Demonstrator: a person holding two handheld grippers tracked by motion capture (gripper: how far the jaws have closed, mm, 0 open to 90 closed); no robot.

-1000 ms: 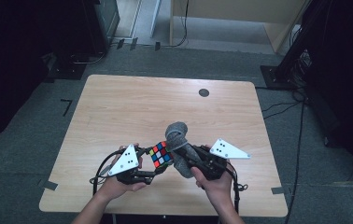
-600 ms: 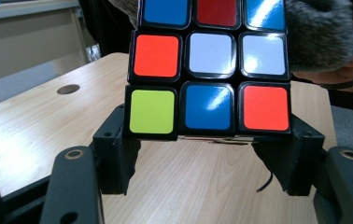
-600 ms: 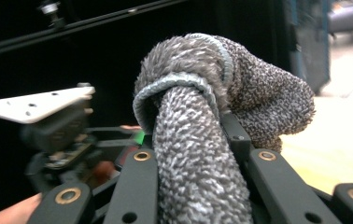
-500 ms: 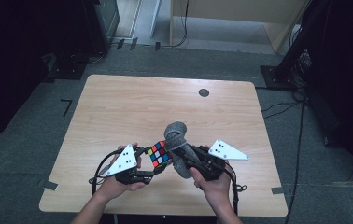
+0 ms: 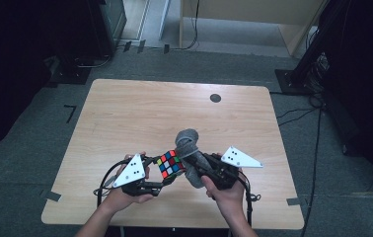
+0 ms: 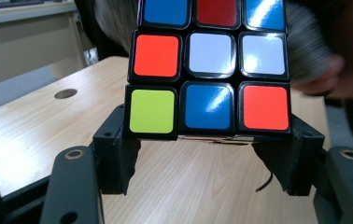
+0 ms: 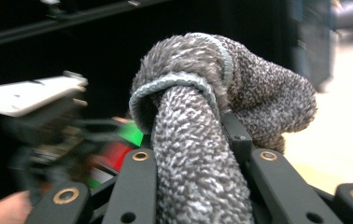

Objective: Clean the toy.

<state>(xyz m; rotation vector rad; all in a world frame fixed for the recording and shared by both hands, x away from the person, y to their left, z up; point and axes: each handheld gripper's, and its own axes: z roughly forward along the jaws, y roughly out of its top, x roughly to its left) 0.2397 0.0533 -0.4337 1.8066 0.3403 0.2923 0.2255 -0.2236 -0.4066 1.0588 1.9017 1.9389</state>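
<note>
A colourful puzzle cube (image 5: 170,164) (image 6: 210,65) is held above the wooden table (image 5: 140,113) near its front edge, with my left gripper (image 5: 164,178) (image 6: 207,140) shut on its lower sides. Right beside it, a grey rolled cloth (image 5: 189,148) (image 7: 202,116) sticks up from my right gripper (image 5: 202,168) (image 7: 193,140), which is shut on the roll. The cloth touches or nearly touches the cube's right side. In the right gripper view the left gripper and cube (image 7: 118,149) appear blurred behind the cloth.
A small dark round hole (image 5: 215,98) (image 6: 65,93) lies in the table's far right part. Cables trail from both grippers over the front edge. Dark equipment and stands ring the table on the carpeted floor.
The cloth and right gripper have shifted very slightly; the cube and left gripper stay put.
</note>
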